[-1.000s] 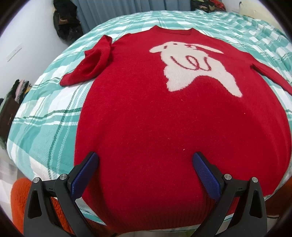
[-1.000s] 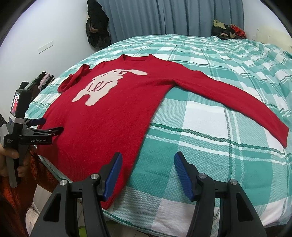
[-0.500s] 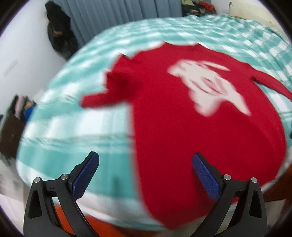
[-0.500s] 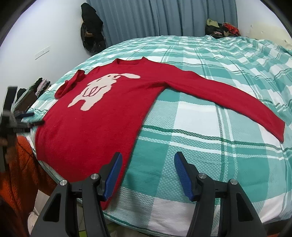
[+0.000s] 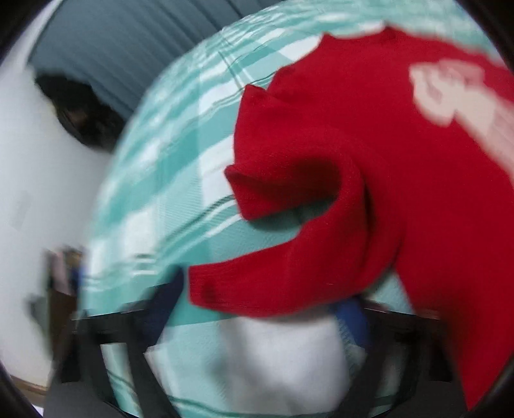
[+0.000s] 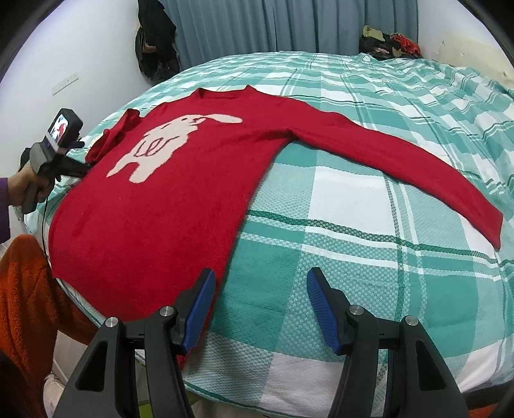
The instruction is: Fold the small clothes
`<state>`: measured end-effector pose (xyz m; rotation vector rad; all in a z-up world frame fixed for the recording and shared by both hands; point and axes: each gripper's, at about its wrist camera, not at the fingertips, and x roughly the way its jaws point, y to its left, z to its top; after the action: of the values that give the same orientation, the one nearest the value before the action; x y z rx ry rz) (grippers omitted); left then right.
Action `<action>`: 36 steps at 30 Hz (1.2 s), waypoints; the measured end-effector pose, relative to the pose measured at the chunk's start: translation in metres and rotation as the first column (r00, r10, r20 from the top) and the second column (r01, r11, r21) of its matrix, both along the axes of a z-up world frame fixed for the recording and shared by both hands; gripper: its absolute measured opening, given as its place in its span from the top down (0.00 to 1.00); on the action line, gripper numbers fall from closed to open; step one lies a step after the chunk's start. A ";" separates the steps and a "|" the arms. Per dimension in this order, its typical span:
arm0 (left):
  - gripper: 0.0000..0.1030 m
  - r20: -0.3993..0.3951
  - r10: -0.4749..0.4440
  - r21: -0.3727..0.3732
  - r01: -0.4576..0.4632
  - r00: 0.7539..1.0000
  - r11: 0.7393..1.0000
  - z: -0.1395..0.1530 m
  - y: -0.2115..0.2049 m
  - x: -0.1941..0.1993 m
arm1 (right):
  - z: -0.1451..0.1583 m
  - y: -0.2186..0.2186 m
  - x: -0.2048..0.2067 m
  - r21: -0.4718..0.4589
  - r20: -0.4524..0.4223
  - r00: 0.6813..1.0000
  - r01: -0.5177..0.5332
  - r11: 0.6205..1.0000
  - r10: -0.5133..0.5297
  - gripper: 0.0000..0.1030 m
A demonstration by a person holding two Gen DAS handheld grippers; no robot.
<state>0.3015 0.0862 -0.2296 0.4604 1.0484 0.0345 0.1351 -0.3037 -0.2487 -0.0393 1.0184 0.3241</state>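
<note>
My right wrist camera is looking steeply down and forward along my right gripper [image 6: 260,308], from the near edge of the plaid bed [image 6: 385,257]. It is taking in the whole red sweater [image 6: 180,205] and the grey curtain [image 6: 289,25] at the far wall. At its left edge it is catching my left gripper [image 6: 82,168] by the bunched sleeve [image 6: 112,138].

My left wrist camera is sitting much nearer, facing that same sleeve [image 5: 289,193] from the bed's left side, and its picture is smearing with blur. Both views are sharing the sleeve, the sweater's white rabbit [image 6: 167,144] [image 5: 459,96], the bedspread and the curtain.
</note>
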 end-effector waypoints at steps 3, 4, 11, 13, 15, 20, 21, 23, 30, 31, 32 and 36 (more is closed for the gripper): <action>0.96 -0.062 0.070 -0.221 -0.082 0.996 0.972 0.021 0.028 -0.002 | 0.000 -0.001 0.001 0.001 -0.001 1.000 0.004 1.000 -0.004 0.42; 0.96 -0.068 0.088 -0.318 -0.105 0.994 0.942 0.037 0.041 -0.009 | 0.000 -0.001 0.001 0.001 -0.001 1.000 0.006 1.000 -0.006 0.42; 0.85 -0.103 0.423 -0.681 -0.374 0.900 0.629 0.108 0.150 -0.027 | -0.004 0.000 0.006 0.011 -0.004 1.000 0.003 1.000 -0.003 0.39; 0.55 -0.146 0.591 -0.672 -0.518 0.793 0.529 0.094 0.191 -0.025 | -0.004 0.002 0.009 0.016 -0.004 1.000 0.006 1.000 -0.006 0.39; 0.36 -0.201 0.714 -0.660 -0.631 0.671 0.407 0.069 0.230 -0.035 | -0.002 0.002 0.011 0.027 -0.003 1.000 0.012 1.000 -0.012 0.39; 0.36 -0.267 0.748 -0.705 -0.653 0.608 0.279 0.027 0.251 -0.076 | 0.002 0.005 0.005 0.023 0.010 1.000 0.002 1.000 -0.002 0.39; 0.33 -0.260 0.739 -0.707 -0.644 0.622 0.294 0.026 0.247 -0.079 | 0.000 0.006 0.004 0.011 0.006 1.000 -0.007 1.000 0.007 0.39; 0.27 -0.218 0.716 -0.685 -0.626 0.664 0.372 0.024 0.241 -0.079 | -0.005 0.008 0.003 -0.014 -0.001 1.000 -0.023 1.000 0.023 0.38; 0.17 -0.125 0.766 -0.574 -0.675 0.631 0.463 0.019 0.254 -0.064 | -0.007 0.010 0.003 -0.031 -0.003 1.000 -0.024 0.999 0.024 0.37; 0.17 -0.117 0.781 -0.577 -0.682 0.613 0.449 0.015 0.259 -0.060 | -0.007 0.011 0.003 -0.036 -0.002 1.000 -0.024 0.999 0.024 0.36; 0.21 -0.113 0.786 -0.573 -0.686 0.609 0.449 0.012 0.261 -0.057 | -0.007 0.013 0.003 -0.043 -0.001 1.000 -0.025 0.999 0.025 0.35; 0.47 -0.104 0.762 -0.529 -0.684 0.639 0.502 -0.006 0.266 -0.036 | -0.009 0.017 0.002 -0.071 0.002 0.999 -0.032 0.997 0.032 0.33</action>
<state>0.2656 0.3520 -0.2357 -0.5311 0.9898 0.5268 0.1372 -0.2865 -0.2572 -0.1199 1.0268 0.3167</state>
